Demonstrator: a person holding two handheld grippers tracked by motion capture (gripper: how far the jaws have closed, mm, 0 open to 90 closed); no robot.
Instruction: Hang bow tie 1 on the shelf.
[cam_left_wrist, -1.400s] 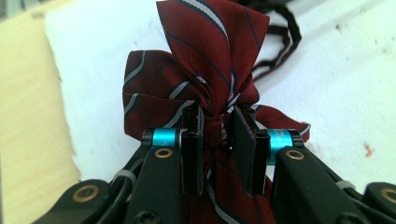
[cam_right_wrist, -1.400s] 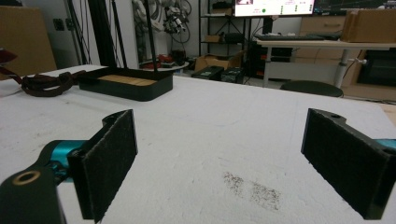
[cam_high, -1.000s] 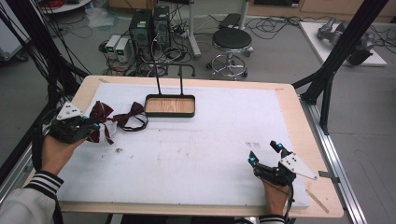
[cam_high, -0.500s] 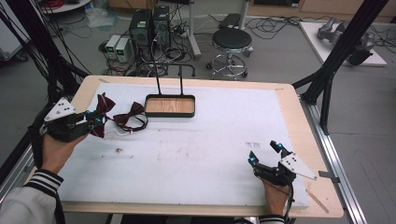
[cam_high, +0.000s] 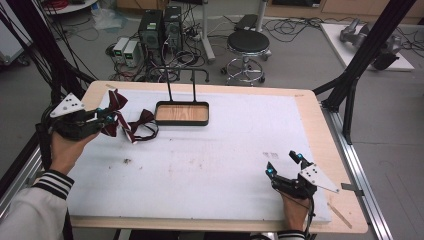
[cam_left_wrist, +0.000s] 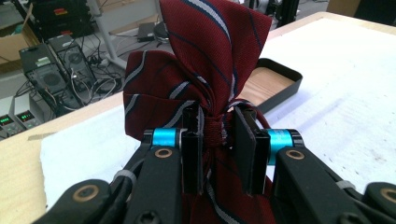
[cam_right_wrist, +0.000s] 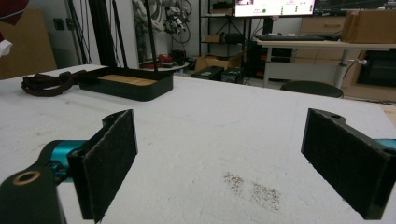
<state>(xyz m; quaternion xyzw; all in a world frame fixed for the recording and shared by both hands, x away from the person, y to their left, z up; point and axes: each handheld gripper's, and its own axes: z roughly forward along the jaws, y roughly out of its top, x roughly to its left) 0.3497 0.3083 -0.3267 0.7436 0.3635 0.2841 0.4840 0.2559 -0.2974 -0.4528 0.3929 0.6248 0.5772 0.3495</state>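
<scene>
A maroon striped bow tie (cam_high: 118, 102) (cam_left_wrist: 219, 51) hangs off the white mat at the table's far left. My left gripper (cam_high: 107, 119) (cam_left_wrist: 217, 127) is shut on its knot, one wing standing up and one hanging down. A second maroon bow tie (cam_high: 145, 119) with a dark strap loop (cam_right_wrist: 46, 82) lies on the mat just to its right. Beside that stands a black tray (cam_high: 181, 123) (cam_left_wrist: 283, 70) (cam_right_wrist: 133, 89) with a wooden bottom. My right gripper (cam_high: 282, 164) (cam_right_wrist: 219, 140) rests low at the near right, open, with bare mat between its pads.
The white mat (cam_high: 225, 150) covers most of the wooden table (cam_high: 320, 130). Two thin black rods (cam_high: 170, 89) rise from the tray's back. A stool (cam_high: 248, 44) and computer cases (cam_high: 159, 25) stand on the floor beyond the far edge.
My left gripper has risen and drawn slightly left, lifting the striped bow tie higher off the mat. The right gripper has stayed put.
</scene>
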